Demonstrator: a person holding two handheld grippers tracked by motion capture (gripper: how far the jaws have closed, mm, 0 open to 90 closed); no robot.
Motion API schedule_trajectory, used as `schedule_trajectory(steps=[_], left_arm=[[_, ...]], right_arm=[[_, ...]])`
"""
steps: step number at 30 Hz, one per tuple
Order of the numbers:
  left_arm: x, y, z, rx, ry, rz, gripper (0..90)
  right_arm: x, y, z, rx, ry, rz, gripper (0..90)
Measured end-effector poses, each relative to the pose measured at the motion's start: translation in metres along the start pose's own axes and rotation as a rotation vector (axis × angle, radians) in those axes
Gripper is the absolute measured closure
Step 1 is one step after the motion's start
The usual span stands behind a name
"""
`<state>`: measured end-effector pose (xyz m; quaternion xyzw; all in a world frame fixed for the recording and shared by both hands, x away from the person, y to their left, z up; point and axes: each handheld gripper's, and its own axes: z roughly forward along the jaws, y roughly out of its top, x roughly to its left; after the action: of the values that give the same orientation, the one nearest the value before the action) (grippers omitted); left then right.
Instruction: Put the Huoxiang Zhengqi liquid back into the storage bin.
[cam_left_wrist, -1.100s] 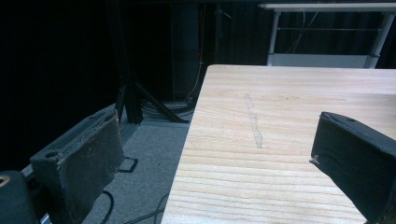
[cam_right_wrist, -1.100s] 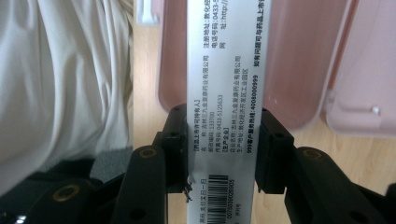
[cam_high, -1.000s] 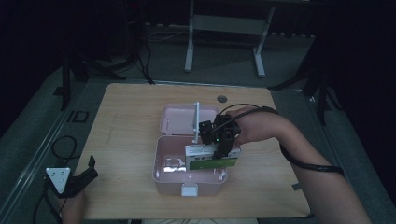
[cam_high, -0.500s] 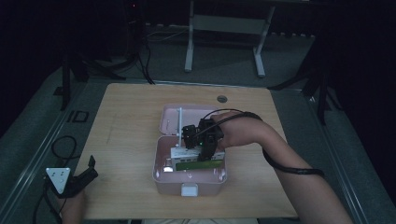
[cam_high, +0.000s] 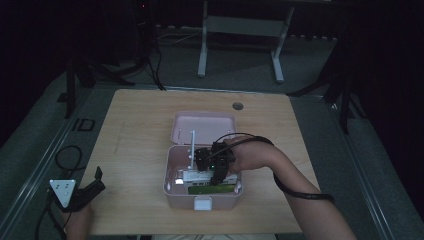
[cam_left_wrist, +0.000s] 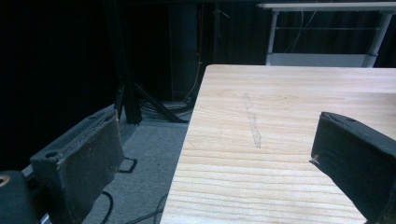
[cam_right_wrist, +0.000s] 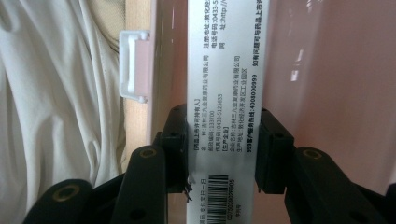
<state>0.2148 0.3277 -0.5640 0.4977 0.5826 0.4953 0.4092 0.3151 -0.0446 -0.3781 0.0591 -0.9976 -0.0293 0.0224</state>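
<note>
The right gripper (cam_high: 216, 167) is clamped on the narrow sides of a white medicine box (cam_right_wrist: 224, 116), low inside the pink case (cam_high: 172, 172), its long axis along the front wall. The left gripper (cam_left_wrist: 219, 154), jaws apart, rests far left of the case.

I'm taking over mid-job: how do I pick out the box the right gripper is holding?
Find the open pink case in the middle of the wooden table. The right gripper reaches into it, shut on a white carton. Unlike its neighbours, this carton has a green face, black print and a barcode.
</note>
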Motion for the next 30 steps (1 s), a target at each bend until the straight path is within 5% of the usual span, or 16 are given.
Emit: schedule_trajectory(steps=[12, 30], left_arm=[[0.000, 0.000, 0.000, -0.002, -0.004, 0.000, 2.4], [0.000, 0.000, 0.000, 0.000, -0.005, 0.003, 2.4]], right_arm=[[-0.011, -0.009, 0.039, 0.039, 0.041, 0.051, 61.9], [-0.013, -0.016, 0.072, 0.034, 0.079, 0.090, 61.8]])
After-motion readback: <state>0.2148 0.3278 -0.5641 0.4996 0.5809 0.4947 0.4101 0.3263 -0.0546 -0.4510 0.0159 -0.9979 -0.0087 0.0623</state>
